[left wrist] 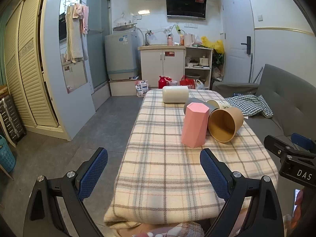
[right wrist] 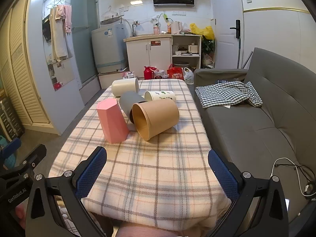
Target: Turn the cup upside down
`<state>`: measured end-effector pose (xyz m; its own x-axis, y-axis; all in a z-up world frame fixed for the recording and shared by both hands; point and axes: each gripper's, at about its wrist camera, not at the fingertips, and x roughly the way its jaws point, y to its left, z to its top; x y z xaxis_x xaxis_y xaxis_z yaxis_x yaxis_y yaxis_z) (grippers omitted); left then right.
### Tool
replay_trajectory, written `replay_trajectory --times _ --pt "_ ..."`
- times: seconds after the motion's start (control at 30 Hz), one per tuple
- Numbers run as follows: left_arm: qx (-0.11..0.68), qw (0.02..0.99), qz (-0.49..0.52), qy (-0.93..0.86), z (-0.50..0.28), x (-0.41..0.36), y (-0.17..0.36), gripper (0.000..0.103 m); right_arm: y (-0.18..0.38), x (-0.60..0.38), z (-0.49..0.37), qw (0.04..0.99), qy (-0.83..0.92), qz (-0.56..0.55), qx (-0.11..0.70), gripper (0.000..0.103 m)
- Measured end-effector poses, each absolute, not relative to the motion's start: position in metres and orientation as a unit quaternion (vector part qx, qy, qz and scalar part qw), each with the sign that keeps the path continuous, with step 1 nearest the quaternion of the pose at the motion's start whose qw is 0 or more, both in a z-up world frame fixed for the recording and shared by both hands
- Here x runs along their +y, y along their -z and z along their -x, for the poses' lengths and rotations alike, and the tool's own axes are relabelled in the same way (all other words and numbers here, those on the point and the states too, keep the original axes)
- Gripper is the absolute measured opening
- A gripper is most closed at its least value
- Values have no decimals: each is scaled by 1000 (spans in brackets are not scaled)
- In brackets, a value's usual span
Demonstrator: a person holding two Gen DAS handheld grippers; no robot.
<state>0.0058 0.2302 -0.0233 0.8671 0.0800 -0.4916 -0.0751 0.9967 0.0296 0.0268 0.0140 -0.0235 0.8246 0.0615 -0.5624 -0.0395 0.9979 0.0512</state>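
Note:
A pink faceted cup [left wrist: 194, 125] [right wrist: 112, 121] stands mouth down on the plaid-covered table [left wrist: 164, 169] [right wrist: 150, 169]. A brown cup [left wrist: 226, 124] [right wrist: 156, 119] lies on its side beside it, mouth toward me. A grey cup [left wrist: 191, 103] [right wrist: 130, 103], a white printed cup [left wrist: 219, 103] [right wrist: 161, 96] and a cream cup [left wrist: 175, 94] [right wrist: 125, 86] also lie on their sides behind. My left gripper [left wrist: 154, 164] is open and empty, near the table's front left. My right gripper [right wrist: 158, 164] is open and empty, above the table's front edge.
A grey sofa [right wrist: 256, 122] with a checked cloth [right wrist: 227, 93] runs along the table's right side. Bare floor [left wrist: 83, 138] lies to the left. Cabinets, a washing machine [left wrist: 121, 56] and bags stand beyond the far end.

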Motion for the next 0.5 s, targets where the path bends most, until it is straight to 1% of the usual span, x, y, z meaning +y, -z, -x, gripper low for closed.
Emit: replay_trajectory --times 0.5 --pt "249 968 -3 -35 -3 229 21 97 26 17 -29 954 -30 -13 299 103"
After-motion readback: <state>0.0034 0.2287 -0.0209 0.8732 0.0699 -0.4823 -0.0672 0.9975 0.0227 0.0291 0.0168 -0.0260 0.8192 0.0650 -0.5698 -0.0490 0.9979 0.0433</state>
